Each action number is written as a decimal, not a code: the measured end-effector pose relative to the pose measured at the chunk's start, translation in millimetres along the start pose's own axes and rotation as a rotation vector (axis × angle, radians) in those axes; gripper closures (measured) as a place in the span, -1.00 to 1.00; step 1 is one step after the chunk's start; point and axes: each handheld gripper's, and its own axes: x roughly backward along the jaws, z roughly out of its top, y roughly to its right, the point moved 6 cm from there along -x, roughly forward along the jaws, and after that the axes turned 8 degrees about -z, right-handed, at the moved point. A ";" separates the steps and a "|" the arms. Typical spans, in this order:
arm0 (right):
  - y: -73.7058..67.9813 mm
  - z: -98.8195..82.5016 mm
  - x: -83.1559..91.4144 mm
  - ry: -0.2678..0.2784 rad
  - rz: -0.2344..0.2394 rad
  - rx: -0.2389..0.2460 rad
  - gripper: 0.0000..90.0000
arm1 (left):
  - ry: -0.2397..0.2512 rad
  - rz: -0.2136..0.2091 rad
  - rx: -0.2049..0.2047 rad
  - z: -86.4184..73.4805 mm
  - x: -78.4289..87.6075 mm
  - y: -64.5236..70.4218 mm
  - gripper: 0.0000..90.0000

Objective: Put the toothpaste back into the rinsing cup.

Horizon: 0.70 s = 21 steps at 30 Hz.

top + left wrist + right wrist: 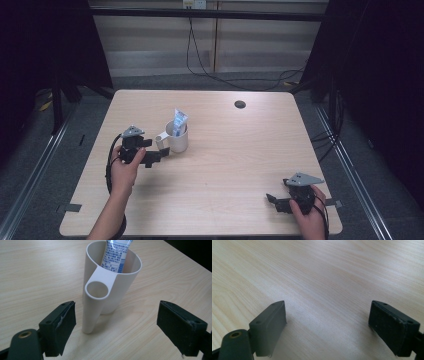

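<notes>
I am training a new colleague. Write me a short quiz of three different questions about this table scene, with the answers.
1. True or false: the blue and white printed tube lies flat on the light wooden table.
2. Which gripper is nearer the white plastic cup with a hollow tubular handle? A) left gripper B) right gripper
3. Fill in: both grippers are ____.

Key
1. False; it stands in the cup.
2. A; the handle stands just ahead of its open jaws, unclamped.
3. open.
</notes>
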 end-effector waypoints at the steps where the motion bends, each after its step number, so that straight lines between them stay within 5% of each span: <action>1: 0.0 0.0 0.0 0.000 0.000 0.000 -0.69 | -0.001 0.000 -0.002 -1.2 -0.2 -0.1 -0.65; 21: 0.1 0.1 -0.2 0.003 0.000 0.003 -0.69 | -0.028 -0.011 0.019 -43.4 -11.2 -3.6 -0.65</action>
